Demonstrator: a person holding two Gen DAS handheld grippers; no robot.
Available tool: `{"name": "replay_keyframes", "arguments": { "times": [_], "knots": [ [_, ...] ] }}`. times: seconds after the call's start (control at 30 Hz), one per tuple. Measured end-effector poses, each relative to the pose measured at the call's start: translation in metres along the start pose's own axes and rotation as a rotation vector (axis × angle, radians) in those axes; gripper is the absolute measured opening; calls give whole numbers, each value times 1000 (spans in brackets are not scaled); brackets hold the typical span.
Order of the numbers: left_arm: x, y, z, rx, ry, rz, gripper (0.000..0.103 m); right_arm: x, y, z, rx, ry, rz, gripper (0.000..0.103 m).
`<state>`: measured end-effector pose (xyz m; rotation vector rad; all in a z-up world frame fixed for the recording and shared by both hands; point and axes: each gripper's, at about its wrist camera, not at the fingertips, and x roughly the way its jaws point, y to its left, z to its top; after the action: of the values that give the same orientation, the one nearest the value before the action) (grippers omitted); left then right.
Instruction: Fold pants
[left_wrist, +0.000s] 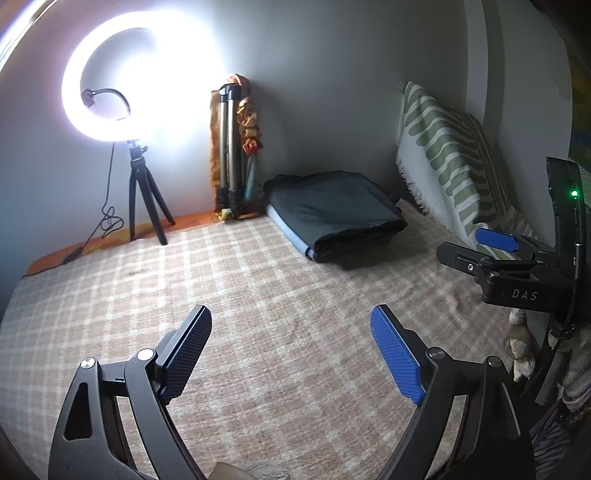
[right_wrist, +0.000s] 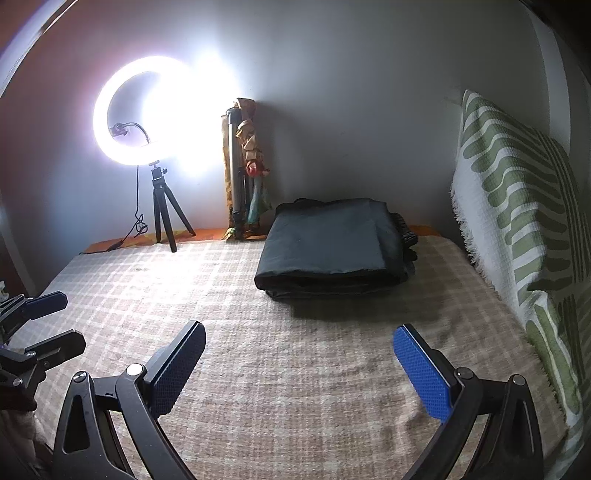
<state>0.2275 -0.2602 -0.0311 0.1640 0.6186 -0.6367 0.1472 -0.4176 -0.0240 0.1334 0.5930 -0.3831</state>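
Observation:
Dark folded pants (left_wrist: 334, 212) (right_wrist: 328, 245) lie in a neat stack at the far side of the checked beige bedspread (left_wrist: 258, 295) (right_wrist: 277, 369), near the wall. My left gripper (left_wrist: 291, 319) hovers over the bedspread well short of the stack, jaws wide apart with nothing between them. My right gripper (right_wrist: 299, 336) is likewise open and empty above the cloth, nearer the stack. In the left wrist view the right gripper (left_wrist: 476, 245) shows at the right edge; in the right wrist view the left gripper (right_wrist: 66, 317) shows at the left edge.
A lit ring light on a small black tripod (left_wrist: 147, 199) (right_wrist: 168, 210) stands at the back left, its cable trailing over the bed edge. A folded tripod (left_wrist: 229, 155) (right_wrist: 236, 170) leans in the corner. A green-and-white patterned pillow (left_wrist: 447, 158) (right_wrist: 517, 221) rests against the right wall.

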Motion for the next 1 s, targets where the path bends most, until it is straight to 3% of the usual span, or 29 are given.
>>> {"name": "replay_keyframes", "arguments": {
  "times": [1.0],
  "knots": [
    [0,11,1,-41,17,60,88,5,2,-4,31,13,33,103]
  ]
}}
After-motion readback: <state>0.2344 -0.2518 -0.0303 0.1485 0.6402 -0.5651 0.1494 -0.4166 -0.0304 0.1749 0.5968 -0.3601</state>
